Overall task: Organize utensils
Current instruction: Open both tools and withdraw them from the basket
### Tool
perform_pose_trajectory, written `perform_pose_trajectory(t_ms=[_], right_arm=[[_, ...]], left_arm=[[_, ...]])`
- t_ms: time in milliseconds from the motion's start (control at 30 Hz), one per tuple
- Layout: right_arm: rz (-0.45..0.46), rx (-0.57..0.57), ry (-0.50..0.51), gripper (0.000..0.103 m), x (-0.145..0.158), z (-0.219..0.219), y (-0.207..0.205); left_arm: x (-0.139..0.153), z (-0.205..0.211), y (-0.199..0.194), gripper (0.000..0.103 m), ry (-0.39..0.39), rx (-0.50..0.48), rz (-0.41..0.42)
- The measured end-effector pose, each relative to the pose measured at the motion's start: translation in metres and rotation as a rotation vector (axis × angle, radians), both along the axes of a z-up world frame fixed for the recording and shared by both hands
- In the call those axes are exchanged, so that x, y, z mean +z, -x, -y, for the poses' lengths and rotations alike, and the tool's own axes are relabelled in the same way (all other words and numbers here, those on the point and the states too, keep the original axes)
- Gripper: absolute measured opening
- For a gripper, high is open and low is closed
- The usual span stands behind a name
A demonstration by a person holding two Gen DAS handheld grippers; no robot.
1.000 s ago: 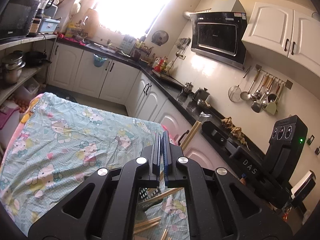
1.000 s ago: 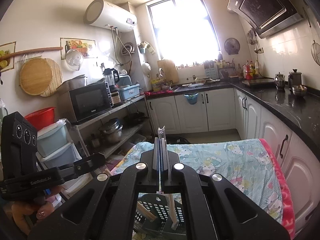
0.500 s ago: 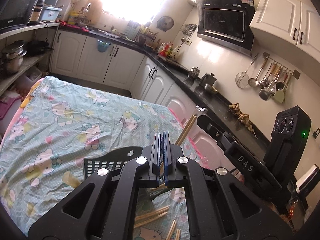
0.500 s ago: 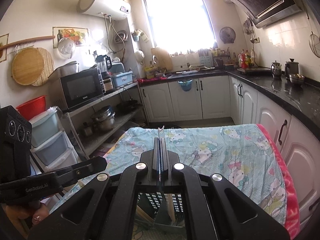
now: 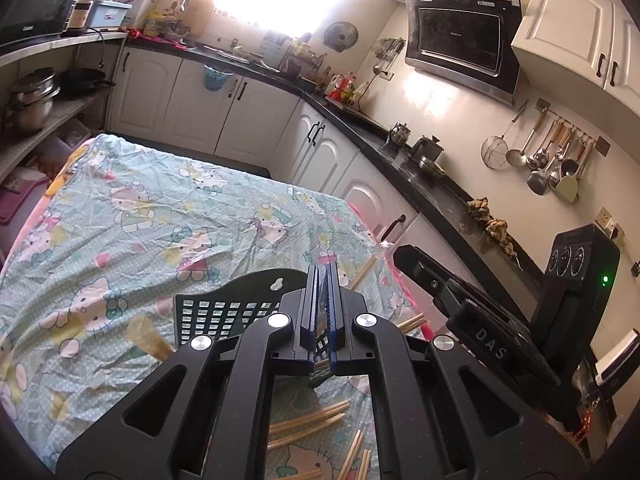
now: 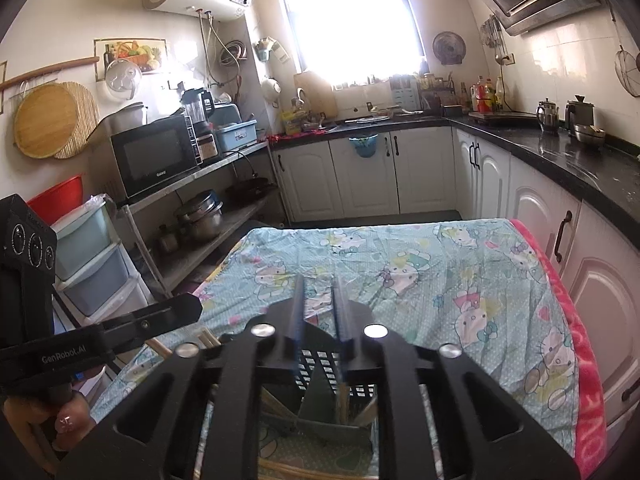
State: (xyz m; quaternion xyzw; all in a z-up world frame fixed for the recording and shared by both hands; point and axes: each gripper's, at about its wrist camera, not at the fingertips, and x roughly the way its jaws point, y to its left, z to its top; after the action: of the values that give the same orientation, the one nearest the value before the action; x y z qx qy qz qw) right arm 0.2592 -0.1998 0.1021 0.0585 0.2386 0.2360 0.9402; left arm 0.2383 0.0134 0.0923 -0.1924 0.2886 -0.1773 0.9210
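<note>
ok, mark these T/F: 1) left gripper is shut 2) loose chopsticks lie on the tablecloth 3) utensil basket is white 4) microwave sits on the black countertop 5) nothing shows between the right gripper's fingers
1) The left gripper is shut: true, its fingers sit together with nothing visible between them.
2) Loose chopsticks lie on the tablecloth: true.
3) The utensil basket is white: false, it is dark perforated plastic.
4) The microwave sits on the black countertop: false, it stands on a metal shelf rack across the room from that counter.
5) Nothing shows between the right gripper's fingers: true, its jaws are opening with only tablecloth visible in the gap.
</note>
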Motion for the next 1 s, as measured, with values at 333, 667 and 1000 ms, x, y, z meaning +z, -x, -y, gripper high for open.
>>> perform_pose_trajectory(t_ms=[333, 667, 1000], right_arm=[[0.004, -0.026, 0.001, 0.038, 0.002, 0.010, 0.011], [0.046, -0.037, 0.010, 0.052, 0.013, 0.019, 0.030], [0.086, -0.031, 0.025, 0.067, 0.018, 0.021, 0.053]], left_arm=[[0.010, -0.006, 0.014, 0.035, 0.002, 0.022, 0.033], [0.029, -0.018, 0.037, 0.073, 0.010, 0.067, 0.101], [0.037, -0.027, 0.060, 0.092, 0.001, 0.100, 0.131]])
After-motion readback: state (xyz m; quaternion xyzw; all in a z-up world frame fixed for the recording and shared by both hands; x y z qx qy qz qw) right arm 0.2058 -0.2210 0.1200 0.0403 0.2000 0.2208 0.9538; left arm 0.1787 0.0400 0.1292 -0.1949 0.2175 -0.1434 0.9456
